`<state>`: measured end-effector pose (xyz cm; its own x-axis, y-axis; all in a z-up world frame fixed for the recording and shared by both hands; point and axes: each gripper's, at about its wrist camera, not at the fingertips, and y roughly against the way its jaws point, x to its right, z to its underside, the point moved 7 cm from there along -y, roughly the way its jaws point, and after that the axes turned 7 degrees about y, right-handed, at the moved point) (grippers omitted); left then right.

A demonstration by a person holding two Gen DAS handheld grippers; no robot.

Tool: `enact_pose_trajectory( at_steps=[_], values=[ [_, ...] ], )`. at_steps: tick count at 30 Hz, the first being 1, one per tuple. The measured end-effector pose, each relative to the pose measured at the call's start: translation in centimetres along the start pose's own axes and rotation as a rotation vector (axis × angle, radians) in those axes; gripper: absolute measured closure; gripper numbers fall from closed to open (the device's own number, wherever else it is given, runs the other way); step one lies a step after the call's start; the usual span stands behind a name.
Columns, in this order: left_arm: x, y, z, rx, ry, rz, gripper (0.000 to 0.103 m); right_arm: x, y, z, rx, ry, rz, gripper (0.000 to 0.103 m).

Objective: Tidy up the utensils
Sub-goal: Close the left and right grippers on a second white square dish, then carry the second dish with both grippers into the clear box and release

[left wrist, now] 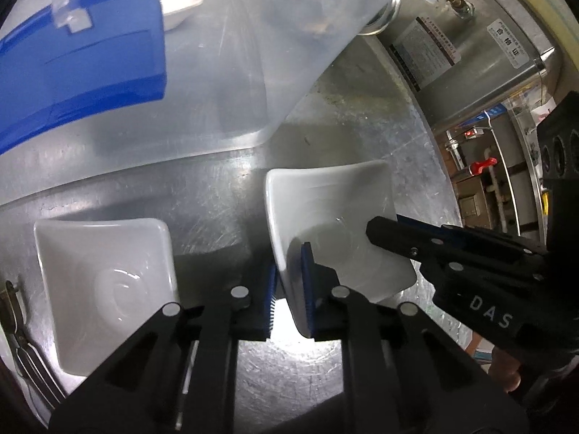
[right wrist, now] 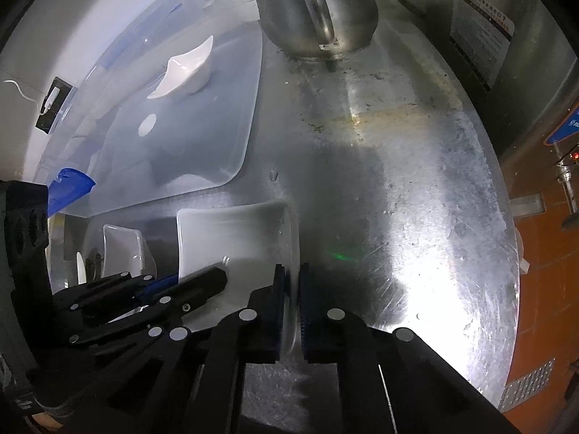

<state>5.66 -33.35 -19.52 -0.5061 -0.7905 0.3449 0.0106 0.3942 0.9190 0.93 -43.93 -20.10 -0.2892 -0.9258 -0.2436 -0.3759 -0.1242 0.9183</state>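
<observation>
With both my left fingers (left wrist: 289, 289) and right fingers (right wrist: 291, 300) clamped on the white dish's (left wrist: 333, 209) opposite rims, I lift evenly toward the clear bin (left wrist: 217, 83).

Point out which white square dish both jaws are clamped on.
The middle dish, gripped on opposite rims; the second dish sits free beside it, the third in the clear bin.

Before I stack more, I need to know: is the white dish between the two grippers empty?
Empty. The white dish shows a bare, glossy inside in both views, with nothing lying in it.
</observation>
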Motion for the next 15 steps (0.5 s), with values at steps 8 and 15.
enact_pose_trajectory(
  at_steps=[8, 15],
  values=[
    [3.7, 4.5, 0.0, 0.116, -0.134, 0.031, 0.093, -0.3, 6.3, 0.4, 0.112, 0.011, 0.042, 0.095],
    [5.2, 13.6, -4.6, 0.313, -0.184, 0.111, 0.093, -4.8, 14.4, -4.8, 0.308, 0.136, 0.067, 0.095]
  ],
)
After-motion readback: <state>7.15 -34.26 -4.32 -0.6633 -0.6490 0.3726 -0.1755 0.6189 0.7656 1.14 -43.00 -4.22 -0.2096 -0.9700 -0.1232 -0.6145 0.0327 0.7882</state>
